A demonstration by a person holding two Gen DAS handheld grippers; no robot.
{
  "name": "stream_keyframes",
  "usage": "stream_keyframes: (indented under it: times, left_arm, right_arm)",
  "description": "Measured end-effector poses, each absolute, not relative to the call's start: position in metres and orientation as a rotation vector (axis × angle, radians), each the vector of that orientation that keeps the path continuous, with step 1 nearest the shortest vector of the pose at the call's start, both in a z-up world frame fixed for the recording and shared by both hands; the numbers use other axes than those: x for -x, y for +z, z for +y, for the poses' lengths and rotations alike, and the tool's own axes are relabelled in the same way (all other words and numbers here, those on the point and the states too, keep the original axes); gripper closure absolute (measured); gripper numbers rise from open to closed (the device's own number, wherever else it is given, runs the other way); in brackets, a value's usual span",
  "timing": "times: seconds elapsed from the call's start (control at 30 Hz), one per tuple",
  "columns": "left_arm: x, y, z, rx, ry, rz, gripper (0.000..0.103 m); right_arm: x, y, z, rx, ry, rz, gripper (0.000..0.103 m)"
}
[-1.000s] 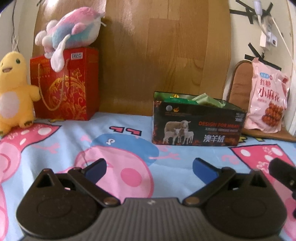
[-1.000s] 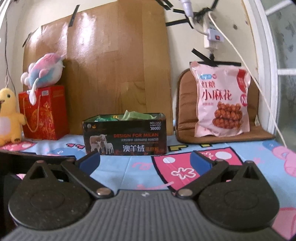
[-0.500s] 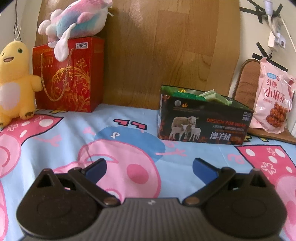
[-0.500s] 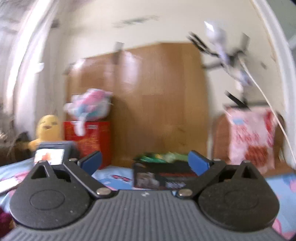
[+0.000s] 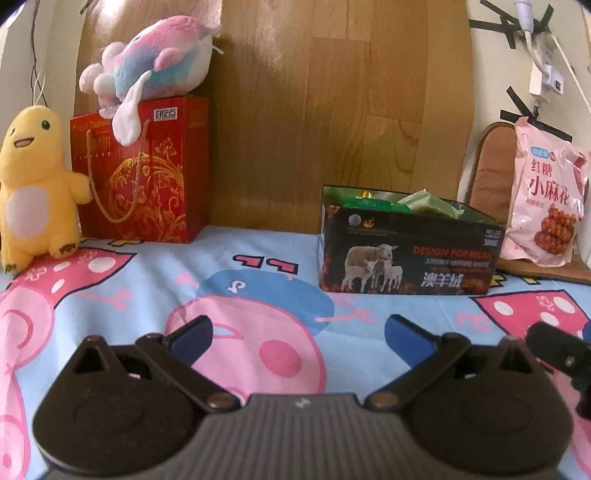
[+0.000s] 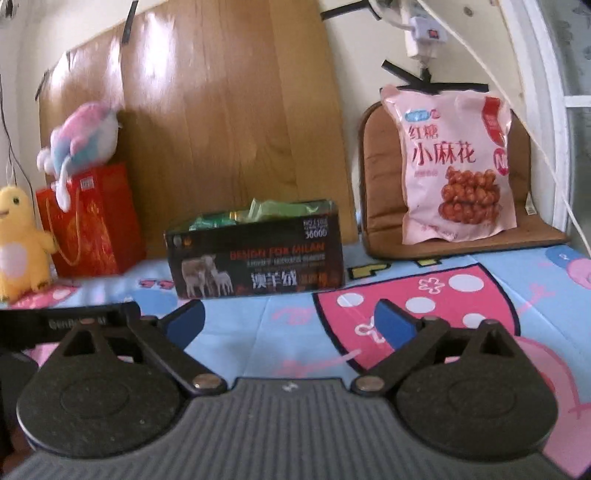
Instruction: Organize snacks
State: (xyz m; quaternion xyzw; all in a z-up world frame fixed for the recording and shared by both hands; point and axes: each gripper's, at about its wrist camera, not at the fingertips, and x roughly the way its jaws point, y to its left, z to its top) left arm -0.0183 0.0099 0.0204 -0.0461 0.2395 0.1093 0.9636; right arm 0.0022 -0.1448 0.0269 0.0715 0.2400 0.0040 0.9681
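Note:
A black box printed with sheep [image 5: 410,258] [image 6: 258,258] stands on the cartoon bedsheet, with green snack packets [image 5: 424,203] [image 6: 269,210] sticking out of its top. A pink snack bag [image 5: 546,199] [image 6: 458,166] leans upright on a brown cushion at the right. My left gripper [image 5: 297,332] hovers open over the sheet, short of the box and to its left, holding nothing. My right gripper [image 6: 290,319] is open too, empty, in front of the box. The right gripper's dark body [image 5: 561,354] shows at the left wrist view's right edge.
A red gift bag [image 5: 140,170] [image 6: 88,221] with a pink-blue plush [image 5: 155,70] on top stands at the back left beside a yellow plush toy [image 5: 33,188] [image 6: 18,240]. A wooden board [image 5: 332,110] leans on the wall. A power strip and cable [image 6: 424,33] hang at upper right.
The right gripper swung upward half a second ago and has come back down level in front of the box. The left gripper drifted slightly. Both stayed open and empty.

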Motion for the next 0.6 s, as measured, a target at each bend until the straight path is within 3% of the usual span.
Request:
stream_keyframes:
  times: [0.6]
  left_arm:
    - [0.0229,0.0238,0.0050,0.039,0.236,0.463,0.000]
  right_arm:
    - [-0.0079,0.0263,-0.1456,-0.166,0.029,0.507,0.003]
